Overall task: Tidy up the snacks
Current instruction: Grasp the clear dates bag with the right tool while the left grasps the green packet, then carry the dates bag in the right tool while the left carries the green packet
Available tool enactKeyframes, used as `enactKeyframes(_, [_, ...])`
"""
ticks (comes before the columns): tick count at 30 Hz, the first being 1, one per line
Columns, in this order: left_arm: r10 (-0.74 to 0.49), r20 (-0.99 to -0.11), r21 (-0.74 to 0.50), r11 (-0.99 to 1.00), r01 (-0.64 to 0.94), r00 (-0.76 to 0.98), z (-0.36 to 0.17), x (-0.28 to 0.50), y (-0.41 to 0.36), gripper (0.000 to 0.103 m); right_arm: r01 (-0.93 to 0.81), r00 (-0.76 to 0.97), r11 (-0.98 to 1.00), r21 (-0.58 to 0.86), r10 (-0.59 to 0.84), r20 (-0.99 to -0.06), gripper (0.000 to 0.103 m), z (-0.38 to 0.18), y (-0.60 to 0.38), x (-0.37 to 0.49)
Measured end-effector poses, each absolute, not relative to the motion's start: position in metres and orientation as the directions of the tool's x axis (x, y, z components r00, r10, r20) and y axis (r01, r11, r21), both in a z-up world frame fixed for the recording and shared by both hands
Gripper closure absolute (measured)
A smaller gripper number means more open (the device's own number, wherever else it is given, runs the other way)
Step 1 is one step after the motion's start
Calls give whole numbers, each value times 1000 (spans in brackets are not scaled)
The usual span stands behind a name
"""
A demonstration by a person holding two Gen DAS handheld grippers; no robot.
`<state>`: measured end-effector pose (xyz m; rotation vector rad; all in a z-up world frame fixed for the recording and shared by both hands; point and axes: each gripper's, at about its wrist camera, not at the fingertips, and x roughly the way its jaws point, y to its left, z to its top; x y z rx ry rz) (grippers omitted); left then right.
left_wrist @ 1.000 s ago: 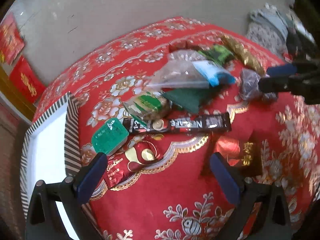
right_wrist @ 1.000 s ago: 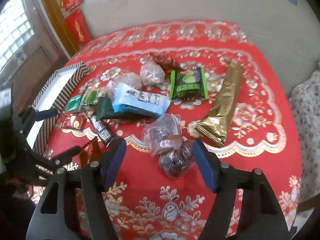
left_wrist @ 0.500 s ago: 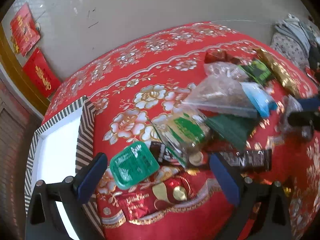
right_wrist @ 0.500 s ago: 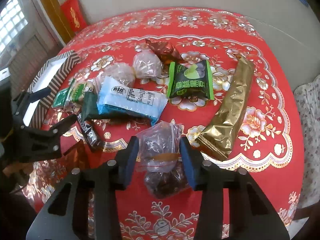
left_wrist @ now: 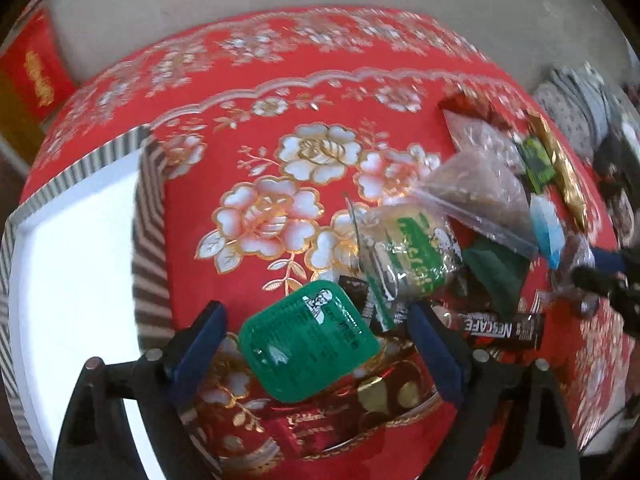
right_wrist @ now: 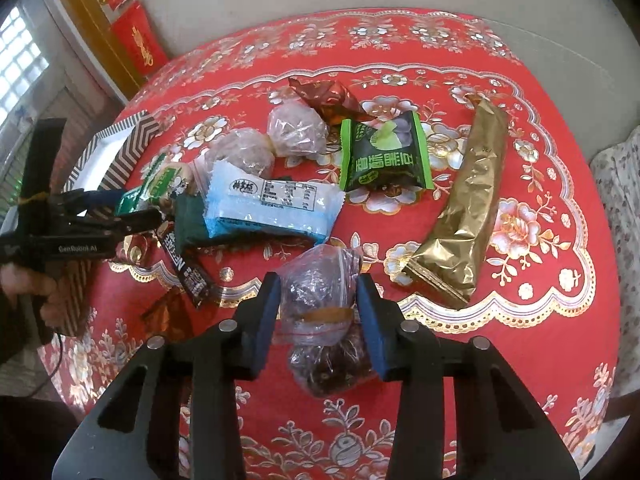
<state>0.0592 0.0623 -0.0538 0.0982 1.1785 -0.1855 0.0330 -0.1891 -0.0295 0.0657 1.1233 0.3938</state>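
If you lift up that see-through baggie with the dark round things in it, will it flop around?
Probably yes. The clear bag is thin crinkly plastic cinched by a rubber band, so the lumpy bottom would likely sag below the right gripper, whose pads pinch it at the band. The film looks slick, so it might slip. The round pieces inside could shift.

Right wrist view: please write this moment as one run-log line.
right gripper: shut on clear plastic bag of dark snacks | left gripper: open, closing around green sauce cup
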Motion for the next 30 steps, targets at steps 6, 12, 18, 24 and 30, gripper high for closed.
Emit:
enactKeyframes(6, [-96, -930, -26, 980, 197, 355, -54, 63, 64, 12, -263, 383, 928, 265, 353, -854, 64, -30, -188, 31])
enactKeyframes(12, [-111, -927, -53, 984, 167, 358, -47, 60, 69, 42, -257, 396, 926, 277, 363, -843, 64, -29, -189, 28])
enactKeyframes(18, [-130, -917, -88, 988, 125, 376, -39, 48, 73, 46, -257, 399, 926, 275, 361, -843, 70, -28, -189, 28])
enactKeyframes(24, [-191, -894, -160, 981, 109, 405, -13, 26, 69, 46, -261, 395, 916, 306, 390, -832, 71, -22, -188, 22])
enactKeyframes(30, [-225, -855, -207, 974, 91, 467, 17, 9, 67, 46, -257, 410, 898, 358, 437, -801, 79, -3, -191, 15])
